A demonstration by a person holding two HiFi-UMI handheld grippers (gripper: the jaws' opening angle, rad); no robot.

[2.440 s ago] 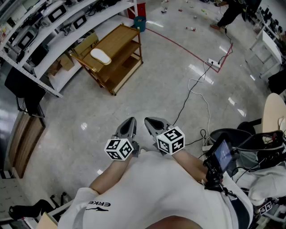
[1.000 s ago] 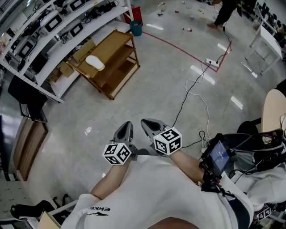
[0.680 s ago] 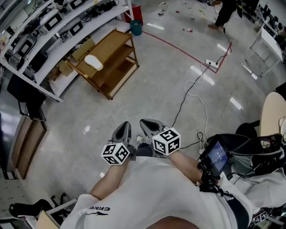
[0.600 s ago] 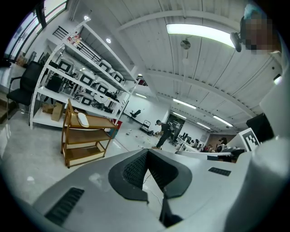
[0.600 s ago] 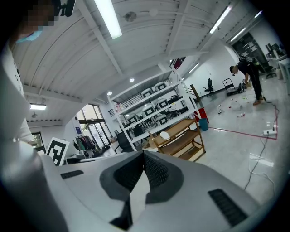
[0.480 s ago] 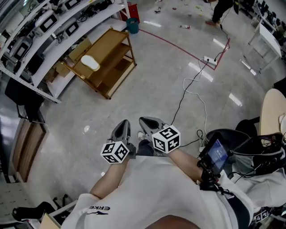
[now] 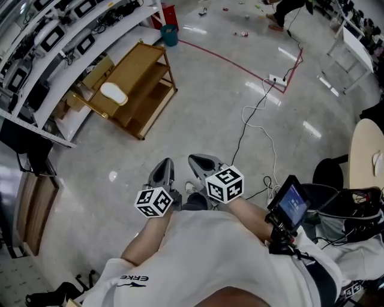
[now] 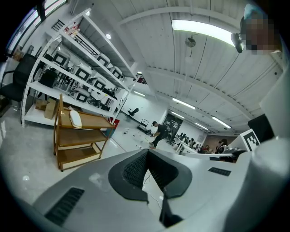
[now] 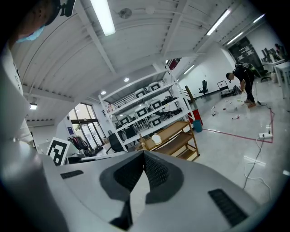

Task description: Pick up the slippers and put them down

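A single white slipper (image 7: 113,93) lies on the top shelf of a wooden rack (image 7: 147,66) far ahead on the left. It also shows small in the left gripper view, slipper (image 8: 74,118) on rack (image 8: 80,149), and in the right gripper view, slipper (image 9: 156,138) on rack (image 9: 177,144). My left gripper (image 7: 166,162) and right gripper (image 7: 194,159) are held side by side close to my body, well short of the rack. Both are shut with nothing between the pads, left gripper (image 8: 146,151), right gripper (image 9: 144,154).
White shelving with monitors (image 7: 57,36) lines the wall behind the rack. A cable (image 7: 257,123) runs over the floor to a power strip (image 7: 277,79) by a red tape line (image 7: 228,58). A blue bin (image 7: 168,35) stands past the rack. A person (image 7: 287,7) bends far off.
The rack has slid left and slightly down in the head view as I move across the floor. Both grippers stay shut and side by side.
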